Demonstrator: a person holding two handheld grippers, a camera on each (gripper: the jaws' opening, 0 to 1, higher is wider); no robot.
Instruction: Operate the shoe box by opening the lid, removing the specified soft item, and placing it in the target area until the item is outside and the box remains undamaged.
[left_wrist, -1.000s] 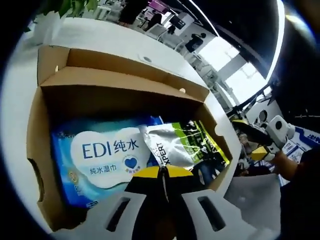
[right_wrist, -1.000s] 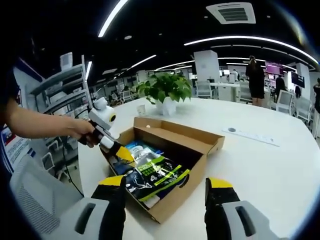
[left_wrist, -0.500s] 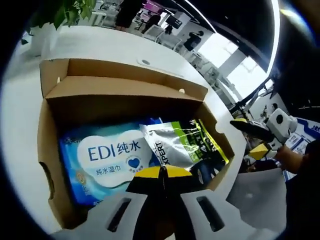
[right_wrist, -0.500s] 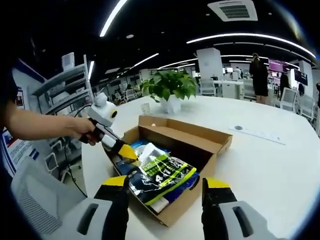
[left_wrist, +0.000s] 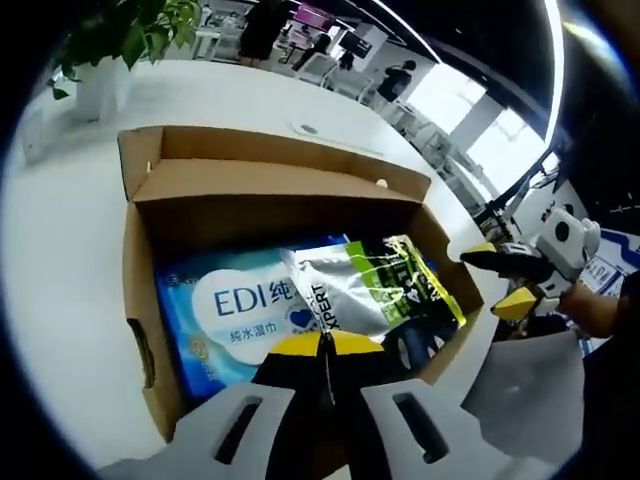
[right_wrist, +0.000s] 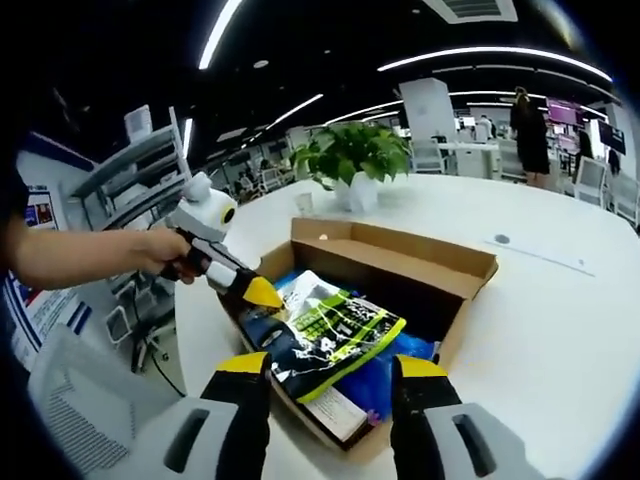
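White office table (right_wrist: 560, 320); box (right_wrist: 400, 262) lid open. Left gripper (left_wrist: 322, 350), pinching the green pouch (right_wrist: 335, 335), has raised it higher above the blue wipes (left_wrist: 235, 310). Right gripper (right_wrist: 325, 368) spread, waiting.

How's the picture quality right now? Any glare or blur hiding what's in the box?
Left gripper view: sharp in the centre; the silver pouch carries some sheen, though its print stays readable, and the bright windows at upper right are blown out. The box's far inner wall is in shadow. Right gripper view: the pouch is crisp; the dim ceiling has bright light strips, and fisheye bends the table edge.
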